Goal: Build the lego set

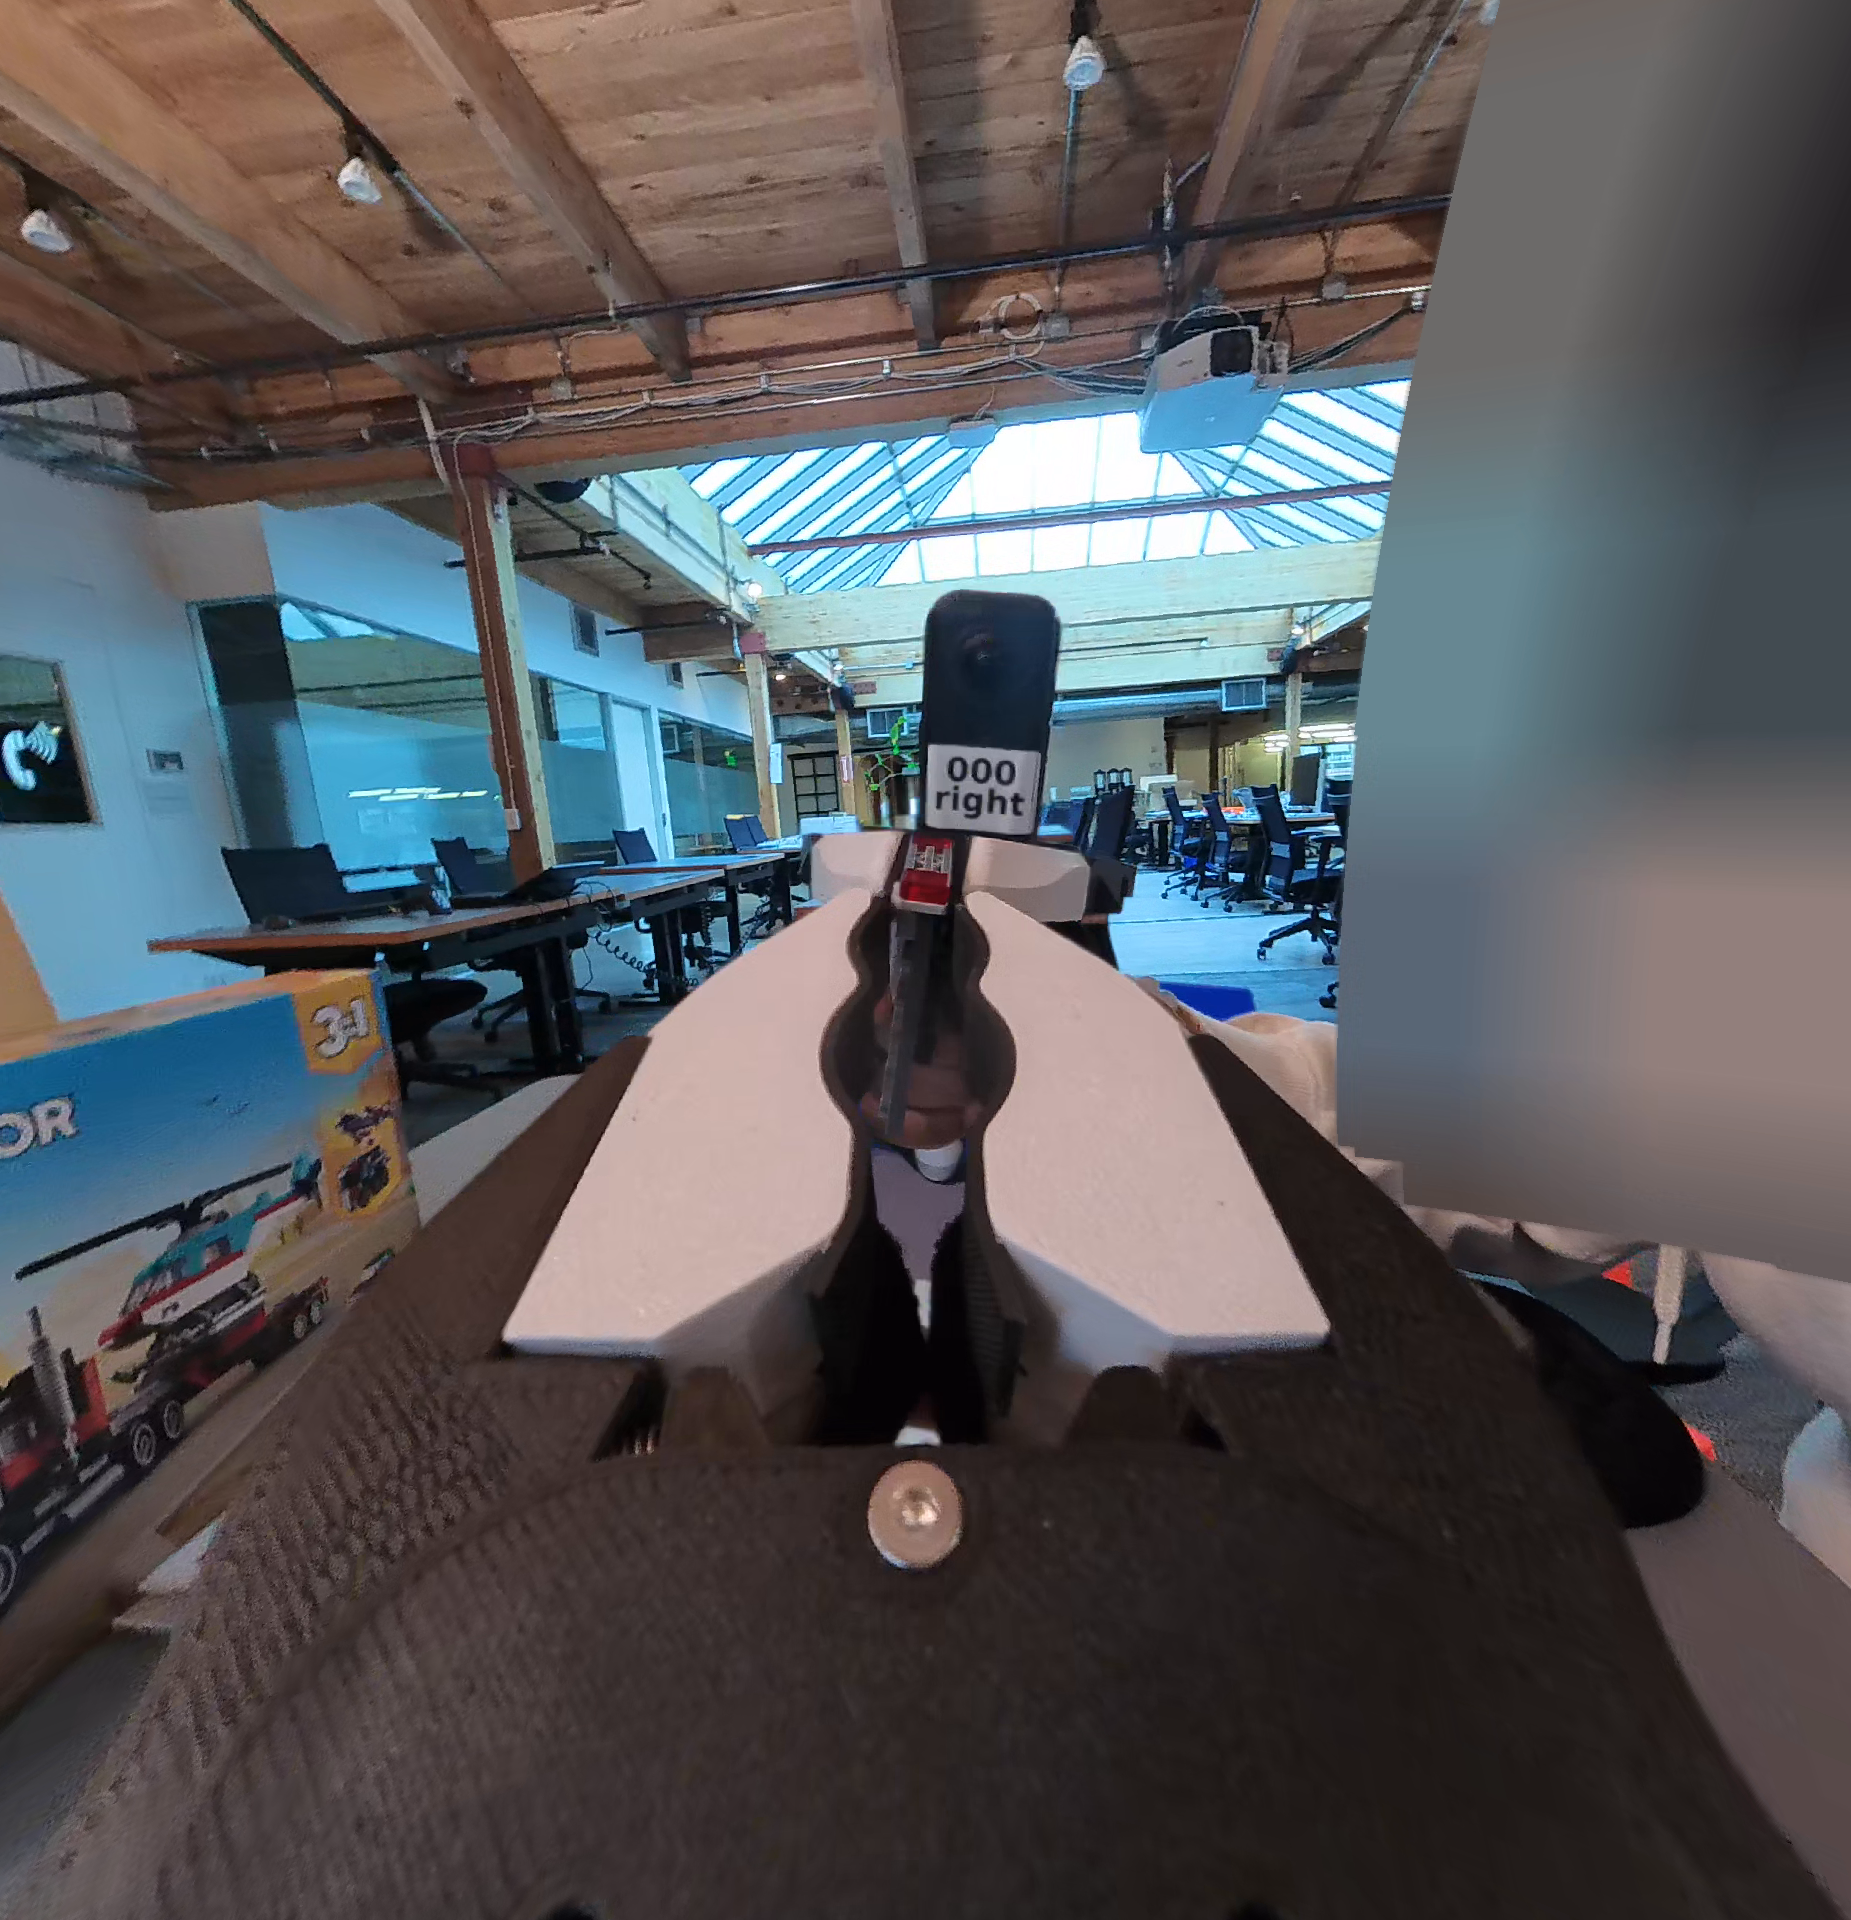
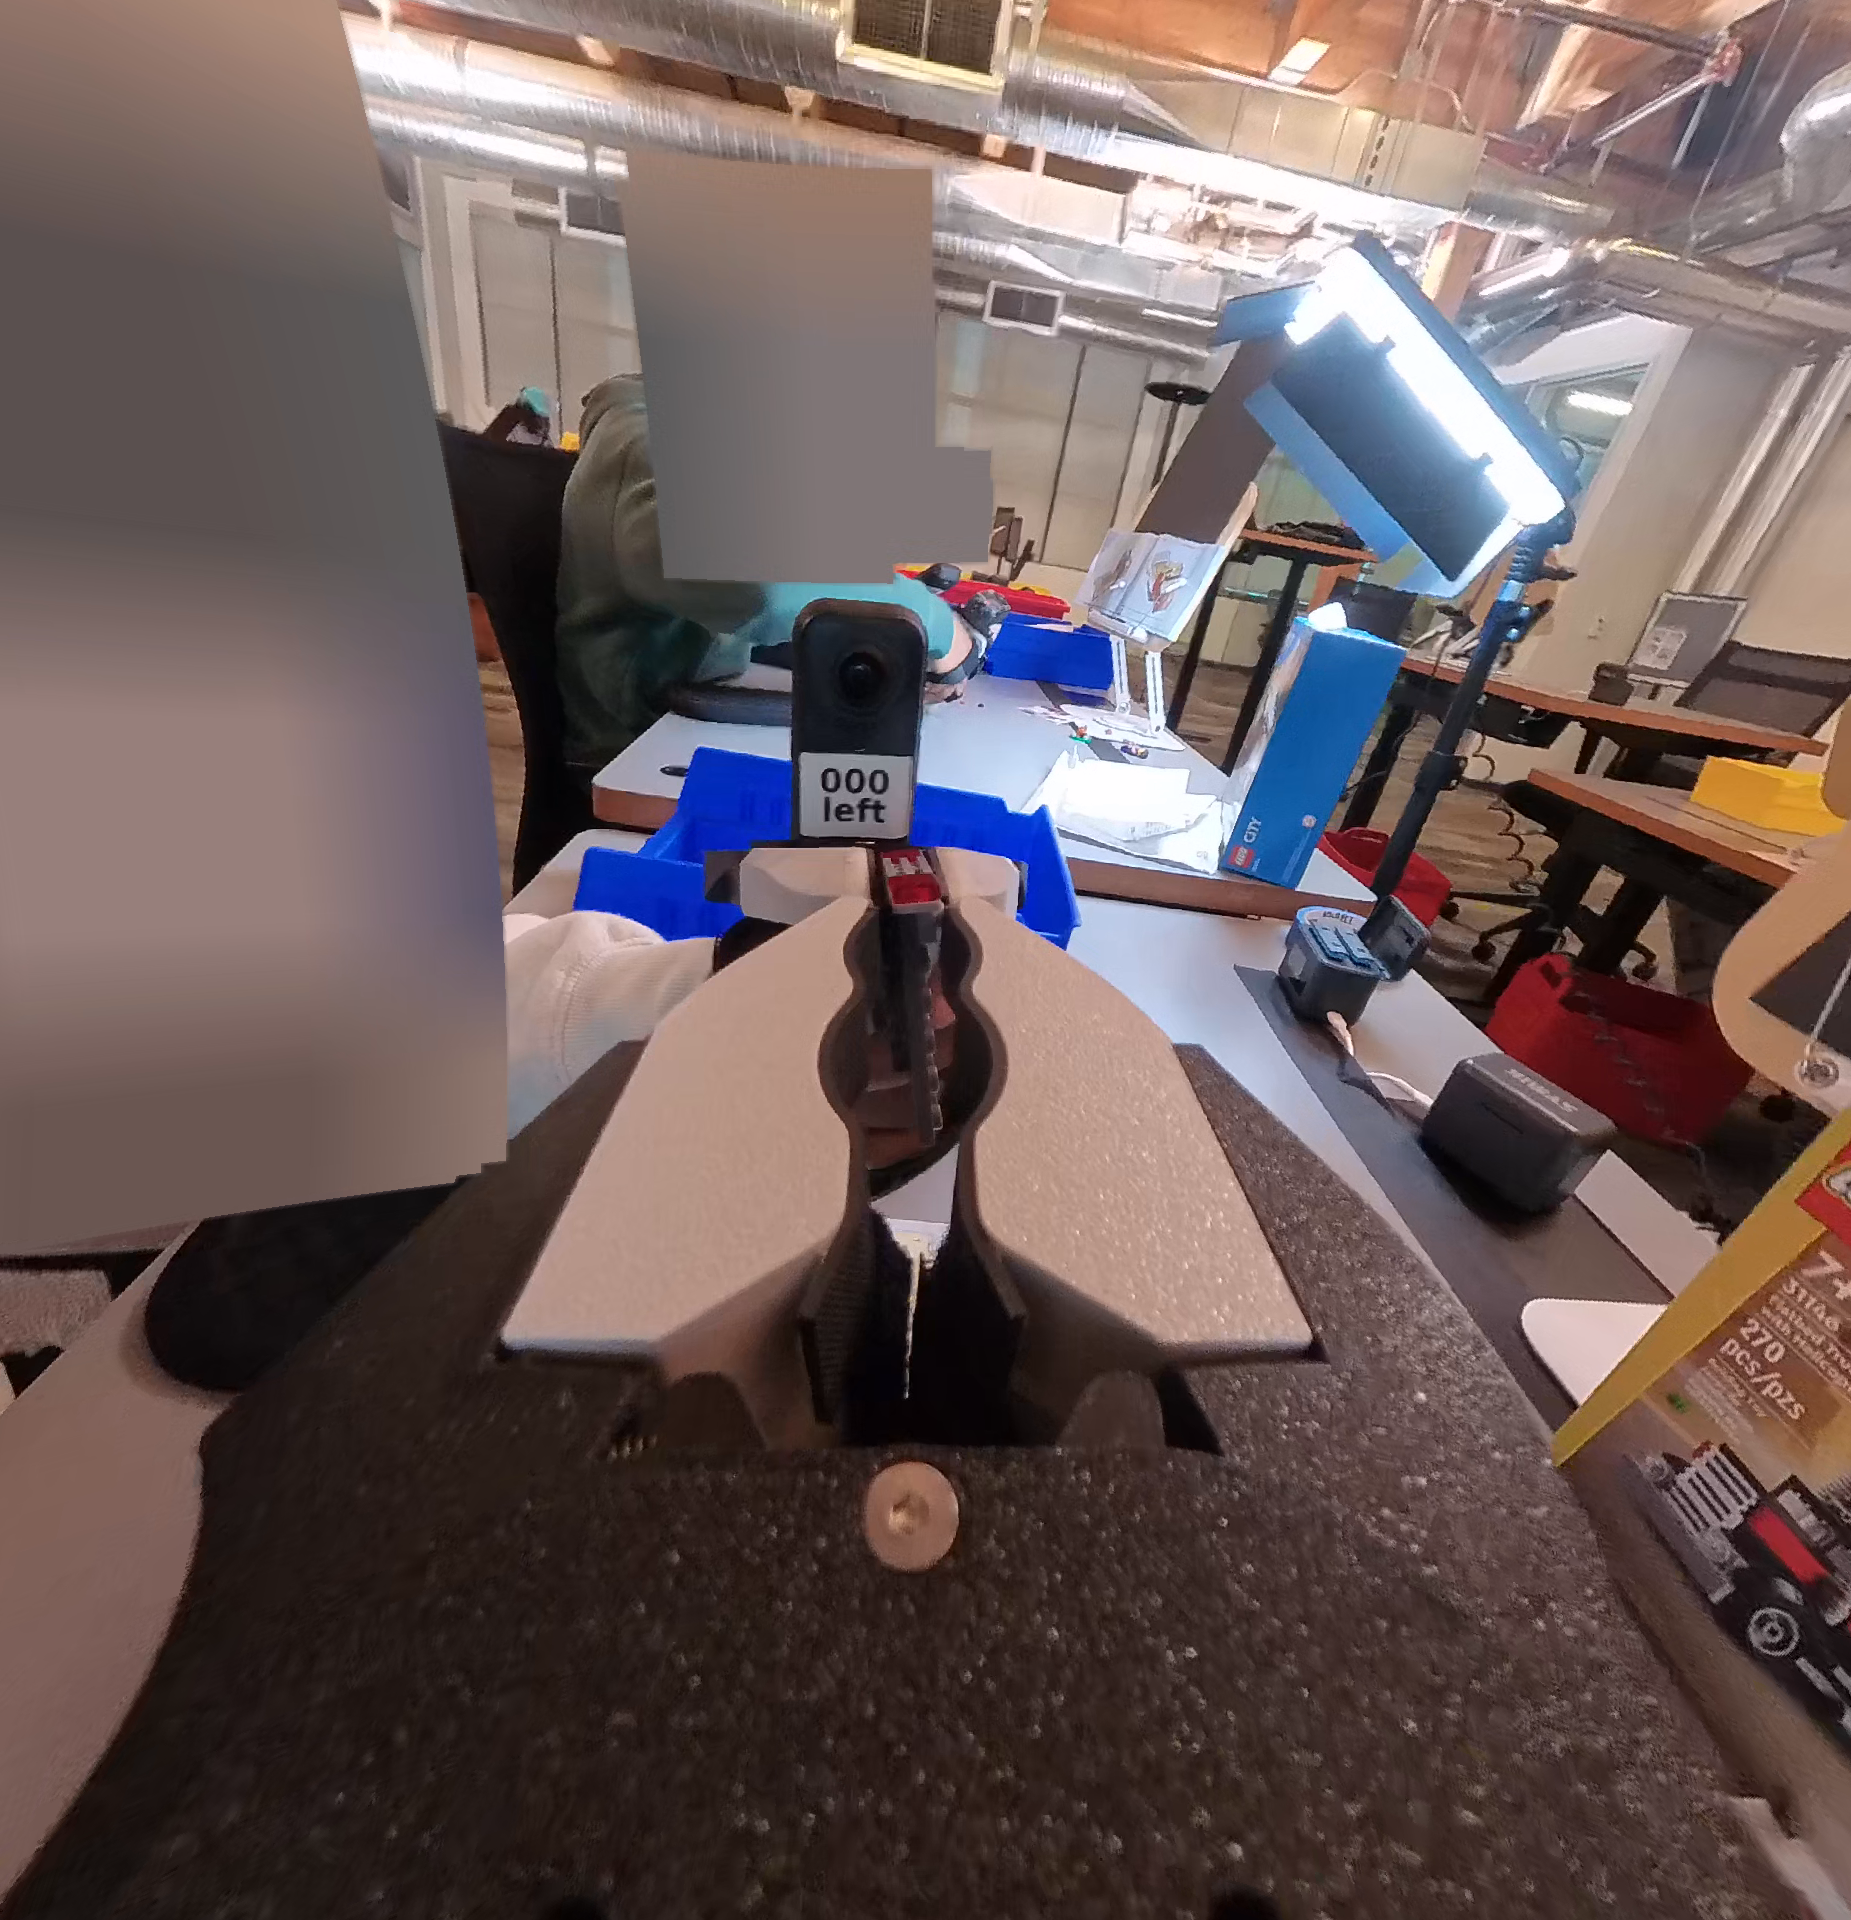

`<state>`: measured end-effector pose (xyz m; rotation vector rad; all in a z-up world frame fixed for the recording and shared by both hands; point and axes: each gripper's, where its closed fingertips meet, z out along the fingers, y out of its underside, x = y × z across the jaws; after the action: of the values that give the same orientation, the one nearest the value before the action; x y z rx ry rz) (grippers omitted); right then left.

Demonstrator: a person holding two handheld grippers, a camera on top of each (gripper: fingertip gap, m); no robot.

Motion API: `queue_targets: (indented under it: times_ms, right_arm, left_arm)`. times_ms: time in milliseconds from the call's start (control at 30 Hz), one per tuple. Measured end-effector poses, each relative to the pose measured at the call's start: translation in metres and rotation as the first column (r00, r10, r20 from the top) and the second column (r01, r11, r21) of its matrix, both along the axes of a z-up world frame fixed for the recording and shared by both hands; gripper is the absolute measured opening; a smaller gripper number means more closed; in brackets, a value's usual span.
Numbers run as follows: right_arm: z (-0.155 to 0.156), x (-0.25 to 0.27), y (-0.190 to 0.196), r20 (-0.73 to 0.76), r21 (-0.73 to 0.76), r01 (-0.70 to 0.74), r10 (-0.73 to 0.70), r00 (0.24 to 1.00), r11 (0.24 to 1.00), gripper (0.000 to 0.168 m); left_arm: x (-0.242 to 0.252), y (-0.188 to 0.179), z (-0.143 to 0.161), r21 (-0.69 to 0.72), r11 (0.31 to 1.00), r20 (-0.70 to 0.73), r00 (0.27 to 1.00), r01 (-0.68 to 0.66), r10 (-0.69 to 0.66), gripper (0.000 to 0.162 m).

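Both grippers raised off the bench, facing each other nose to nose, each wrist camera staring at the other's.

Left gripper [image 1: 919, 925] pinched shut on the near end of a long thin dark-grey lego assembly with a red-and-white block at its far tip [image 1: 923, 883]. Right gripper [image 2: 905, 914] likewise clamped on the same dark-grey strip [image 2: 908, 894] from the opposite end. Held mid-air between the two, long axis running straight along both grippers' finger lines, edge-on to each camera. Neither gripper nearer; piece shared equally.

Judged step: pressing or seating a part along that axis, so the coming move probably needed a straight push or pull along the strip, not sideways. Exact joint hidden behind white fingers [image 1: 796, 1039].

Printed lego box [image 1: 162, 1247] standing at left on the bench. Blue plastic bin [image 2: 1004, 852] far behind.
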<state>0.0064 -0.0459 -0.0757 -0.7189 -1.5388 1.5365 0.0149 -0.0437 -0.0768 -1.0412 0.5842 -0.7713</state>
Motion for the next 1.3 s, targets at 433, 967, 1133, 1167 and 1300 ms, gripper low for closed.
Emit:
queue_targets:
  times_ms: [433,967,1133,1167,1300]
  right_arm:
    - [0.006,0.014,0.016,-0.293,-0.352,-0.167,0.061,0.954,0.921,0.011]
    - [-0.090,0.003,0.034,-0.037,0.666,0.169,-0.195,0.980,0.727,0.031]
    - [-0.092,-0.004,0.031,-0.094,0.736,0.215,-0.217,0.972,0.642,0.014]
    - [-0.089,-0.003,0.031,-0.119,0.737,0.231,-0.215,0.969,0.635,0.013]
    - [-0.065,0.005,0.038,-0.233,0.631,0.330,-0.234,0.944,0.702,0.013]
  left_arm:
    - [0.013,0.018,-0.017,-0.030,0.992,-0.062,0.991,-0.122,0.120,0.009]
    - [-0.019,0.034,-0.104,0.271,0.903,-0.738,0.530,-0.334,0.418,0.009]
    - [-0.012,0.033,-0.106,0.263,0.913,-0.739,0.544,-0.311,0.398,0.009]
    - [-0.012,0.033,-0.103,0.275,0.907,-0.725,0.550,-0.320,0.414,0.010]
    - [-0.023,0.030,-0.079,0.169,0.902,-0.533,0.733,-0.397,0.423,0.027]
